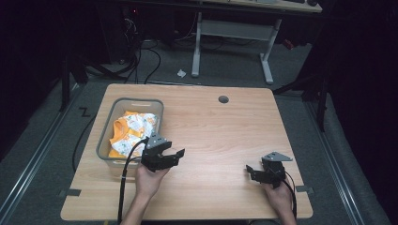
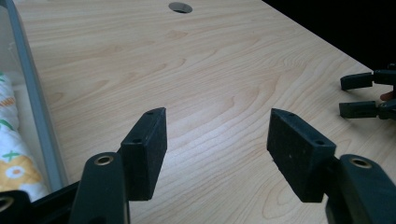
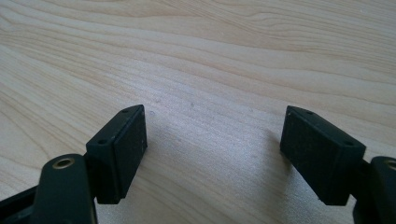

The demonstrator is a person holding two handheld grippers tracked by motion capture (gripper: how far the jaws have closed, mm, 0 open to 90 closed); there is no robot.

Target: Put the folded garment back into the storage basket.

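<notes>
A grey plastic bin (image 1: 107, 136) stands on the left side of the wooden table (image 1: 211, 126), with a folded orange and white patterned cloth (image 1: 131, 131) inside it. My left gripper (image 1: 177, 154) is held just right of the bin's near corner, open and with nothing in it; its own view shows its jaws (image 2: 217, 140) wide apart over bare wood, with the bin wall (image 2: 37, 107) and cloth (image 2: 11, 154) at the left. My right gripper (image 1: 249, 171) sits low near the table's front right, open and holding nothing (image 3: 212, 140). It also appears far right in the left gripper view (image 2: 357, 95).
A round cable hole (image 1: 223, 99) lies near the table's far edge. Beyond the table are a white desk frame (image 1: 234, 33), cables on the grey floor and dark surroundings. Bare wood stretches between the two grippers.
</notes>
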